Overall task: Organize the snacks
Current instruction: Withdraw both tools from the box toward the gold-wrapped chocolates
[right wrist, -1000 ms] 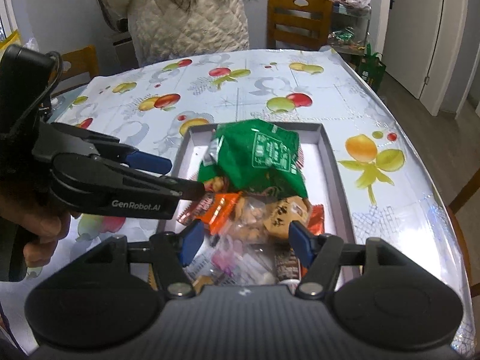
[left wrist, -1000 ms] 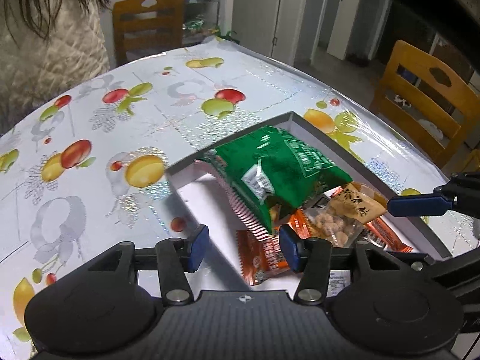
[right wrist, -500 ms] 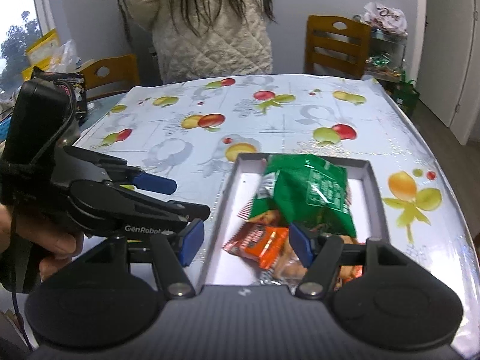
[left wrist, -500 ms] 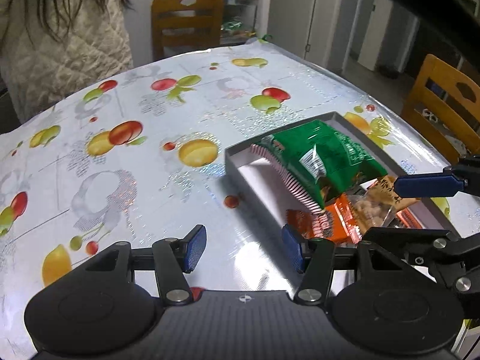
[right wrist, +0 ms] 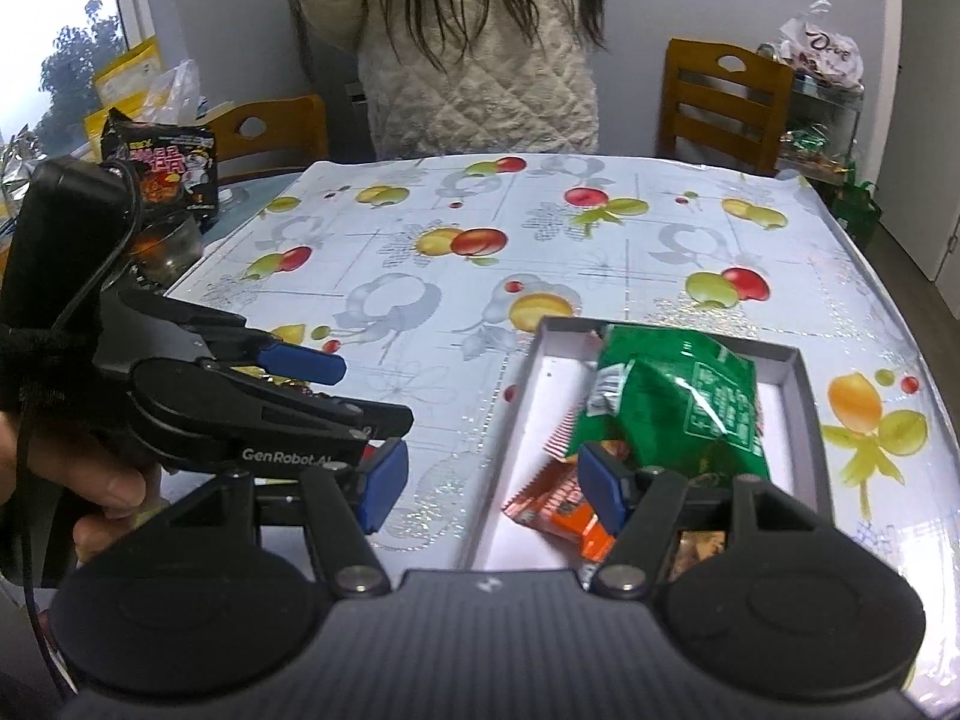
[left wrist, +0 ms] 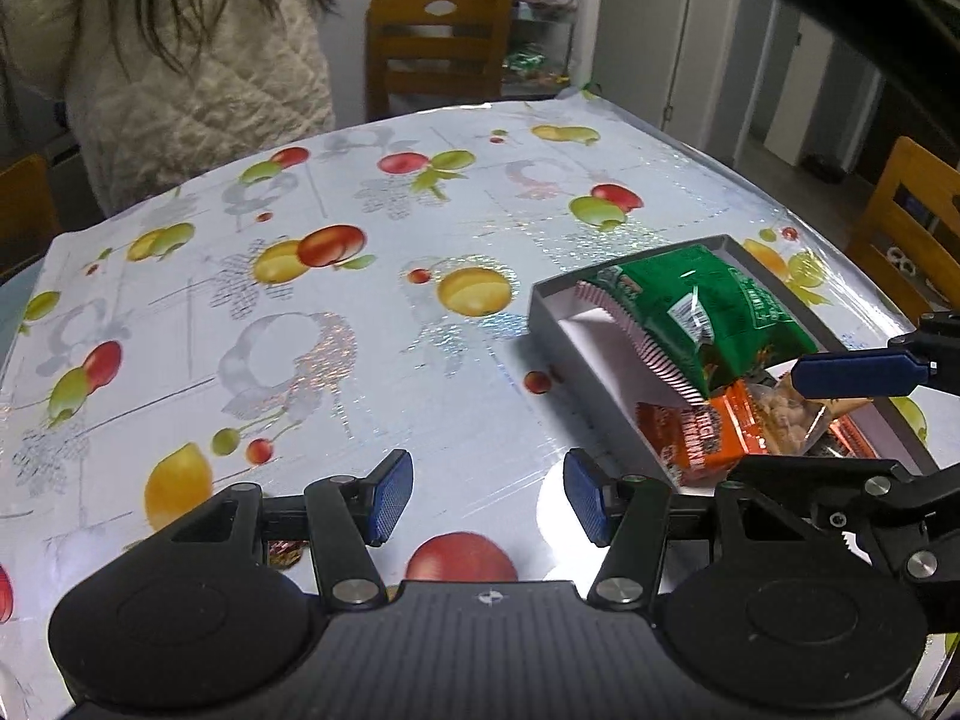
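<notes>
Left hand-held gripper (left wrist: 487,498): we see its blue pads parted with nothing between them, hanging over bare tablecloth just beside the box's near left corner.
Right hand-held gripper (right wrist: 492,489): jaws apart and empty; we see its left pad over the tablecloth and its right pad over the box, in front of the green bag's lower edge.
Box (right wrist: 804,420): a shallow grey tray with a white floor, which we find on the right part of the table (left wrist: 360,360); its left strip is bare.
Green bag (right wrist: 678,402): the largest snack, lying in the far half of the box, partly on top of the others.
Orange packet (right wrist: 561,507): flat on the box floor, tucked under the green bag's near edge.
Clear nut packet (left wrist: 786,420): just right of the orange one in the left wrist view; we see it partly hidden by the right gripper's finger.
Tablecloth: glossy, printed with fruit.
Person (right wrist: 480,60): we note a quilted pale jacket at the table's far edge.
Chairs: we count a wooden one (right wrist: 726,102) beyond the far edge.
Black noodle packet (right wrist: 165,165): off the table's left side, upright.
</notes>
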`<state>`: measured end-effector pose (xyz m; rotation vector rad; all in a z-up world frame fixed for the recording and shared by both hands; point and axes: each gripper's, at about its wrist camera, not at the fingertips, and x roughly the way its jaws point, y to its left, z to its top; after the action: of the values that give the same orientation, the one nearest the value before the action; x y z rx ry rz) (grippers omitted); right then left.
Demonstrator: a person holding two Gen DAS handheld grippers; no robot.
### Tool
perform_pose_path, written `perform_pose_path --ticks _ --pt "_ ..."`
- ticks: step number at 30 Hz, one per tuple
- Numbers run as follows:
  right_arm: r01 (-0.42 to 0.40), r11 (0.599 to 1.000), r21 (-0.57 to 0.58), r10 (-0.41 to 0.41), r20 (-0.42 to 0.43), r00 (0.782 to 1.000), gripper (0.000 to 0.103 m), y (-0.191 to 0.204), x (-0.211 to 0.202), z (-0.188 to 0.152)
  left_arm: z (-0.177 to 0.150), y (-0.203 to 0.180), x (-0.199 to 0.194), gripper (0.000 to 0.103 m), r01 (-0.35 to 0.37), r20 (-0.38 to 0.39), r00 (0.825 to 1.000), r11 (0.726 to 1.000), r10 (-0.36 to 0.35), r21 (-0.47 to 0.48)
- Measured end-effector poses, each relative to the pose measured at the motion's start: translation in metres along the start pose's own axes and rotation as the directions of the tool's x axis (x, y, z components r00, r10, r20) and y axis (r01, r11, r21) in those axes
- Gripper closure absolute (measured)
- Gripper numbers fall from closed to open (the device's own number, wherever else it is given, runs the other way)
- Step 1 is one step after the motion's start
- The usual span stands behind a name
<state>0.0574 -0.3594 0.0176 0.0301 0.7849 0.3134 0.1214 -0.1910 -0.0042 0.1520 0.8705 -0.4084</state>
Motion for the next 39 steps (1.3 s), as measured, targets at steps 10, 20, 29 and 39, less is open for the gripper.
perform_pose_path --ticks 10,20,29,39 --pt "-0.065 0.996 -0.06 0.063 -0.026 0.998 0.039 0.027 0.013 0.003 -0.023 0.027 -0.016 0.047 -0.065 -0.013 0.998 0.996 0.064 -0.068" --pt "-0.105 0.988 -0.112 0.101 -0.046 0.994 0.039 0.049 0.024 0.005 -0.045 0.047 -0.029 0.047 -0.108 -0.03 0.994 0.987 0.105 -0.116" --pt "-0.147 0.976 -0.162 0.135 -0.082 0.987 0.039 0.072 0.036 0.007 -0.069 0.076 -0.036 0.047 -0.178 -0.057 0.984 0.973 0.171 -0.148" --pt "-0.152 0.966 -0.211 0.129 -0.117 0.985 0.039 0.095 0.056 0.011 -0.071 0.106 -0.028 0.047 -0.214 -0.054 0.977 0.968 0.208 -0.132"
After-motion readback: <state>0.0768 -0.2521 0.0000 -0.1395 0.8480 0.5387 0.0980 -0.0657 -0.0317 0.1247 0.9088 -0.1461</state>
